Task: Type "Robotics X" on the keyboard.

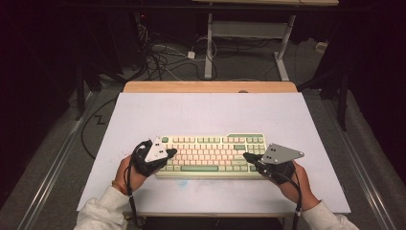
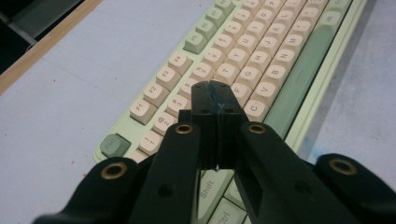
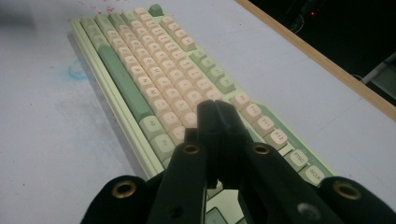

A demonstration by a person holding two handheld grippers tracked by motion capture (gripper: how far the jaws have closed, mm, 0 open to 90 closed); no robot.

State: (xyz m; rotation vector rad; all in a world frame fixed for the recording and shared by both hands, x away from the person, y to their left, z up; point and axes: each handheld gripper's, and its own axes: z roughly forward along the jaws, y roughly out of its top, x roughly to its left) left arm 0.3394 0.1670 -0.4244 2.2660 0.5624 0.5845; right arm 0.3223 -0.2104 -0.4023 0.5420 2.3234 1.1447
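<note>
a green and cream keyboard (image 1: pixel 210 155) is seen lying near the front edge of a pale table (image 1: pixel 201 112), square to the person seated there. the left gripper (image 1: pixel 171 152) is held over the keyboard's left end, and the right gripper (image 1: pixel 246 156) over its right end. in the left gripper view the jaws are pressed together with nothing between them, their tips poised over the letter keys (image 2: pixel 243 91) around d and f; whether a key is actually touched cannot be told. in the right gripper view the jaws are likewise closed and empty, hovering above the keys (image 3: pixel 187 100) toward the right side of the board. the step in hand is judged to be typing, with the closed tips used as single fingers. the next move would call for one tip to be lowered squarely onto a single key, then lifted, without neighbouring caps being caught or the keyboard being pushed across the table.
</note>
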